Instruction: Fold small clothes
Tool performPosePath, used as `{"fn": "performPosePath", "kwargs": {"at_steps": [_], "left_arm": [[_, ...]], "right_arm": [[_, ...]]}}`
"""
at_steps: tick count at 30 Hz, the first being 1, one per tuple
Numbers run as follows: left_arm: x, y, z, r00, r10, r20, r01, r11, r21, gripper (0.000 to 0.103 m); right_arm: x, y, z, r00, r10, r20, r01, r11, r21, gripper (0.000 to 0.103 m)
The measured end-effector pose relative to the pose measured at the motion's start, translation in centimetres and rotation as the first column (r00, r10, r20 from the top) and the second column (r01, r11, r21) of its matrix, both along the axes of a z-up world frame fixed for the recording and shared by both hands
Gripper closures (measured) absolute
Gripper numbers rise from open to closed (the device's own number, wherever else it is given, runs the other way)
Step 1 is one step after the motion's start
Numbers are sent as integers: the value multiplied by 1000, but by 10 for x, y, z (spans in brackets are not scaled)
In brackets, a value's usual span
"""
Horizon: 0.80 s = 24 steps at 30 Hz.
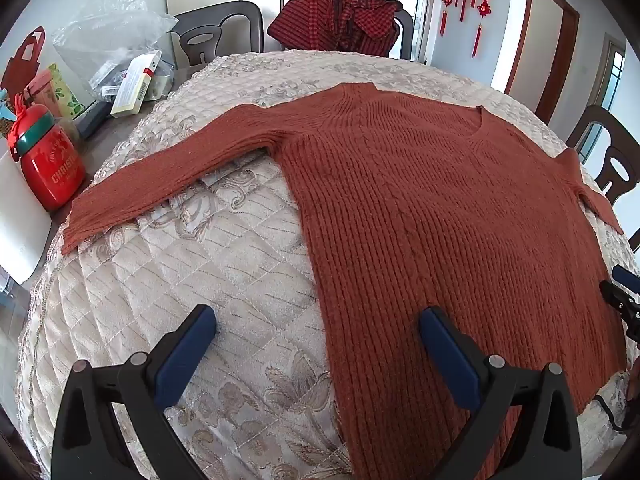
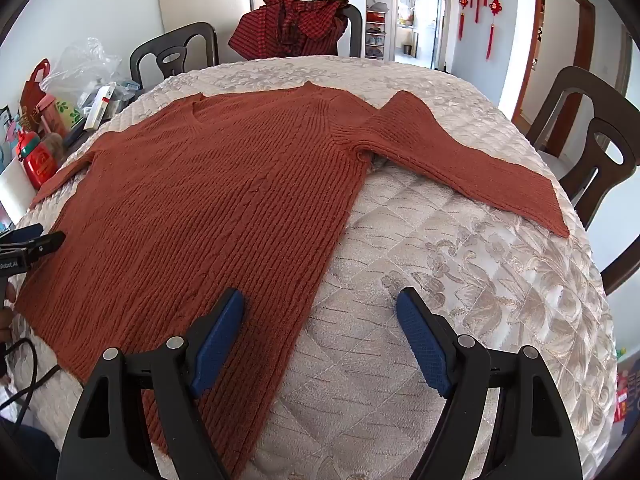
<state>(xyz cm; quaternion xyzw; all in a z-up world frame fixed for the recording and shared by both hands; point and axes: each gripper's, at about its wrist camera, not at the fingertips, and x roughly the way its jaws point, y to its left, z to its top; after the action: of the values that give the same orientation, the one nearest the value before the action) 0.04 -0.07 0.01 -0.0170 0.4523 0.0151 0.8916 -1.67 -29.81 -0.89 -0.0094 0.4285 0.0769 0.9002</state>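
A rust-red knitted sweater [image 1: 432,216] lies flat, front up, on the quilted table cover, both sleeves spread out. It also shows in the right wrist view [image 2: 208,208]. My left gripper [image 1: 318,320] is open and empty, hovering over the sweater's left hem edge; one finger is above the cover, the other above the knit. My right gripper [image 2: 320,304] is open and empty over the sweater's right hem edge. The left sleeve [image 1: 160,176] reaches the table's left edge. The right sleeve [image 2: 472,164] points to the right edge.
The beige quilted cover [image 1: 208,280] spans the table. A red jar [image 1: 50,168], boxes and plastic bags crowd the left side. A red checked garment [image 1: 340,20] hangs on a far chair. Dark chairs [image 2: 588,140] ring the table.
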Motion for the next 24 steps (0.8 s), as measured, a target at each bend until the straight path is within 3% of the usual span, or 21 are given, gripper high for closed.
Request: {"fn": "performPosePath", "kwargs": {"at_steps": [24], "left_arm": [[-3,1,4,1000,13,21,-13,1000,-13,0]], "right_arm": [[0,-1,0,1000,0,0,0,1000,2,24]]}}
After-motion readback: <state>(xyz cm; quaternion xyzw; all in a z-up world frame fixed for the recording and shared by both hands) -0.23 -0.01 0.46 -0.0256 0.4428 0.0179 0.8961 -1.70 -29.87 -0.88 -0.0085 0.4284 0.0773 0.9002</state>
